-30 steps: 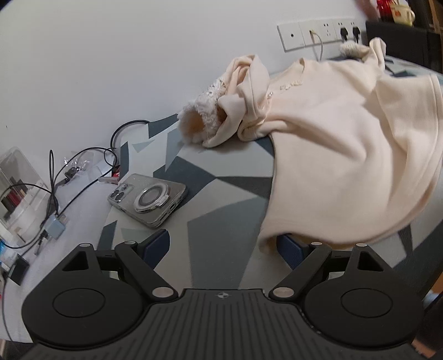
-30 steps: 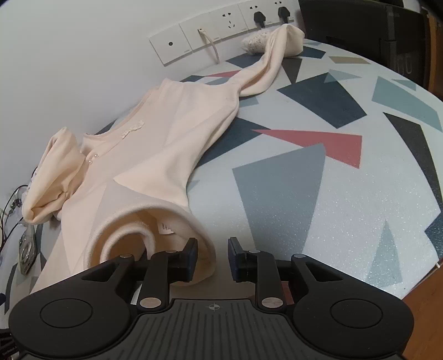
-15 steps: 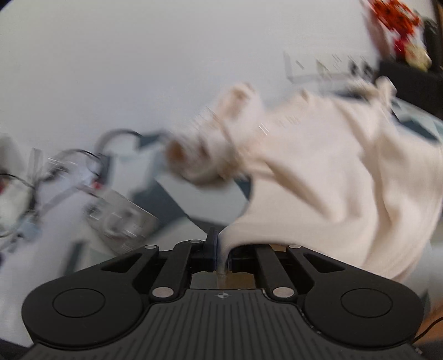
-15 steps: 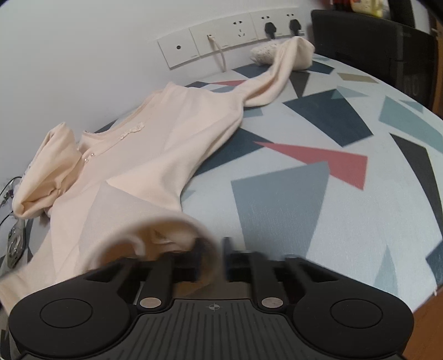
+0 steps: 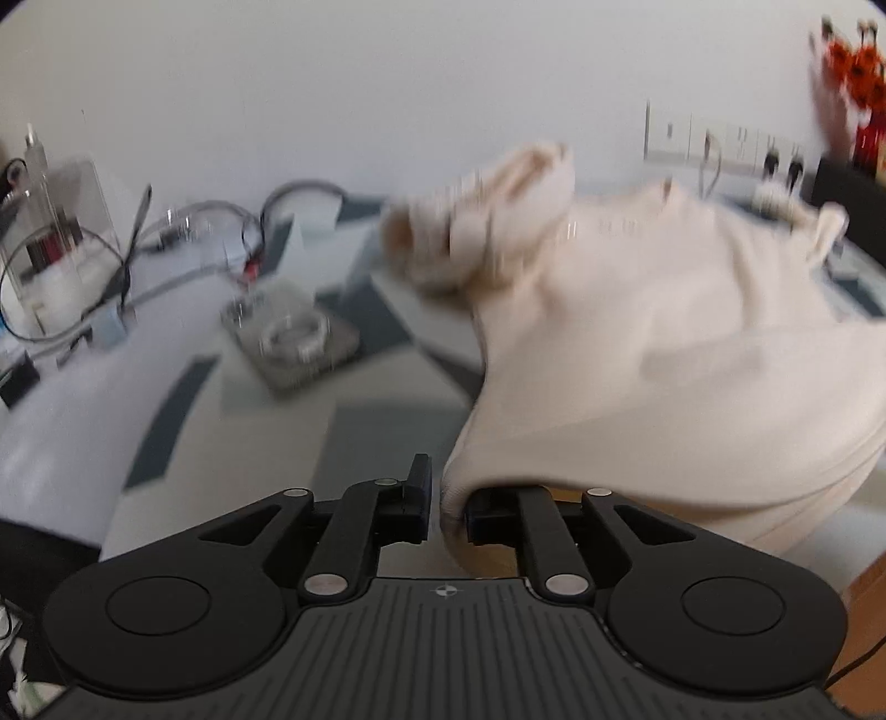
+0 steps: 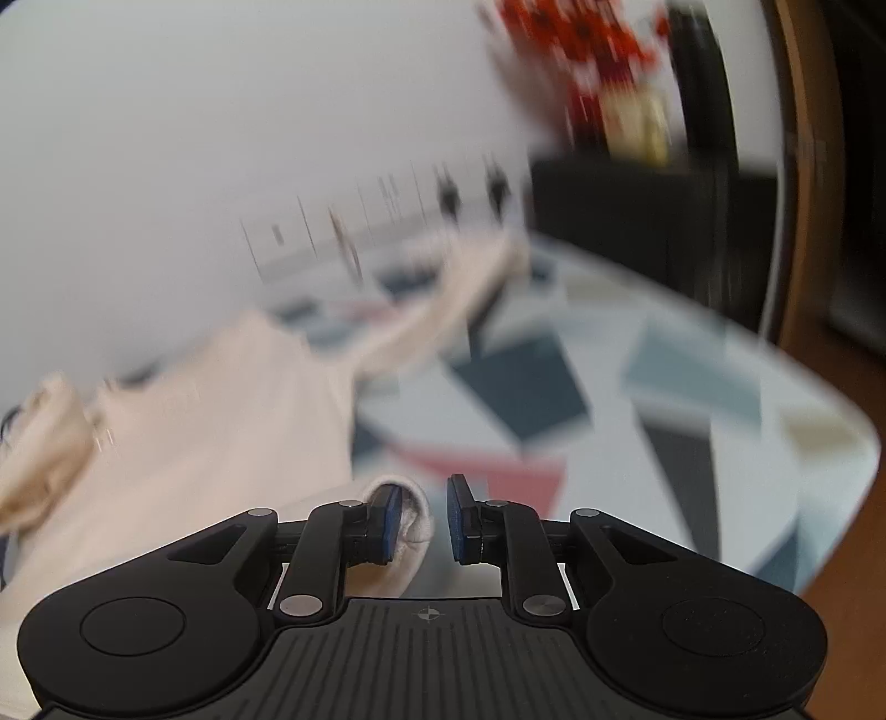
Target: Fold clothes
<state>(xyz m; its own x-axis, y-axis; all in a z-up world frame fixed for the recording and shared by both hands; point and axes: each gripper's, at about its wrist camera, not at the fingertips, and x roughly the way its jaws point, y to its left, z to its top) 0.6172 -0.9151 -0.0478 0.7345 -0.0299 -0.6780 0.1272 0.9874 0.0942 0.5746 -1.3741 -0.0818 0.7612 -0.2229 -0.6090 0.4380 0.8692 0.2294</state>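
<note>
A cream long-sleeved garment point(image 5: 664, 343) lies on a table with a geometric pattern point(image 5: 387, 421). My left gripper point(image 5: 446, 504) is shut on the garment's hem, which bunches between the fingers and lifts off the table. In the right wrist view the garment point(image 6: 221, 421) spreads to the left, one sleeve stretching to the back wall. My right gripper point(image 6: 425, 518) has its fingers nearly closed, with a fold of the hem against the left finger point(image 6: 390, 520); a small gap shows beside the right finger. Both views are blurred by motion.
A phone point(image 5: 293, 343) lies on the table left of the garment, with cables point(image 5: 183, 243) and a clear box point(image 5: 50, 243) behind it. Wall sockets point(image 5: 720, 144) run along the back. A dark chair point(image 6: 637, 221) and red decoration point(image 6: 581, 50) stand at the far right.
My left gripper has closed on the hem and raised it. My right gripper has lifted and swung right with the hem fold. The garment's near edge has come off the table.
</note>
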